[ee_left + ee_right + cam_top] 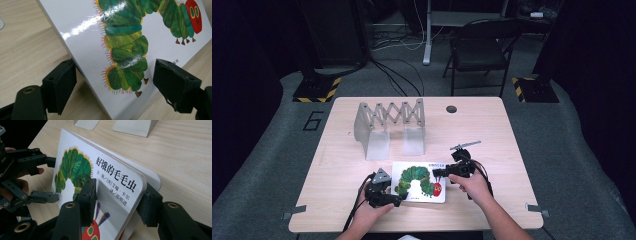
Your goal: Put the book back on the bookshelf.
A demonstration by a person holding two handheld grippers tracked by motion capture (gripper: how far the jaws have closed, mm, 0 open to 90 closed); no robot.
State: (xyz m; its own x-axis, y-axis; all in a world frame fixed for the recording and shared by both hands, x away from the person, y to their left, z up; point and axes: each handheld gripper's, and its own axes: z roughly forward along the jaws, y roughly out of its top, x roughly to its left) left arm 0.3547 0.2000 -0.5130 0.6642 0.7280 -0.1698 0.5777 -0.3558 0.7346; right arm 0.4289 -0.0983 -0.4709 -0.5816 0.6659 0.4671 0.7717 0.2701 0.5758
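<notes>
The caterpillar picture book (419, 182) sits at the near edge of the table (492, 130), roughly at 6 o'clock from the table's middle, its white cover facing up. In my right gripper view the book's (100, 187) top corner is lifted off the wood, and my right gripper (117, 200) has one jaw on the printed cover and the other behind the back cover; whether the pads actually pinch it I cannot tell. My right gripper (447, 171) meets the book at its 2 o'clock corner. My left gripper (388, 196) is at the book's 8 o'clock corner; its jaws stand wide, straddling that corner (115, 75) with gaps on both sides. At 11 o'clock from the book, farther across the table, stands a grey accordion rack (389, 122).
</notes>
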